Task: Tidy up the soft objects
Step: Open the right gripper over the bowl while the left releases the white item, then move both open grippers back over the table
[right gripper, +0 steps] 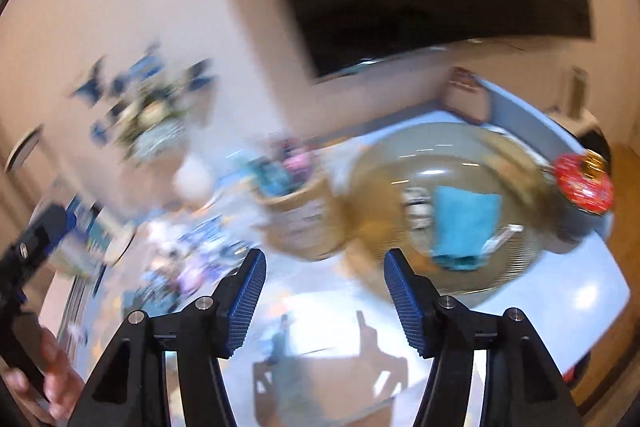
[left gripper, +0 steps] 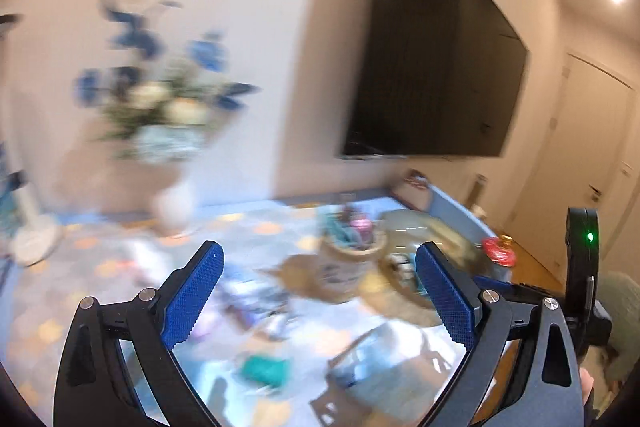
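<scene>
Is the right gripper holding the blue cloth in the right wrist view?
No. The right gripper is open with nothing between its pads, and the blue cloth lies farther away on the round tray.

A big dark television (left gripper: 436, 67) hangs on the pale wall at about one o'clock. Over at ten o'clock a white vase (left gripper: 174, 203) holds blue and cream flowers (left gripper: 160, 83), all smeared by blur. A white fan base (left gripper: 34, 237) sits on the floor at nine o'clock. Off at three o'clock a red round tin (right gripper: 584, 183) rests near the blue mat's (right gripper: 596, 291) edge, with a pale door (left gripper: 588, 155) behind.
</scene>
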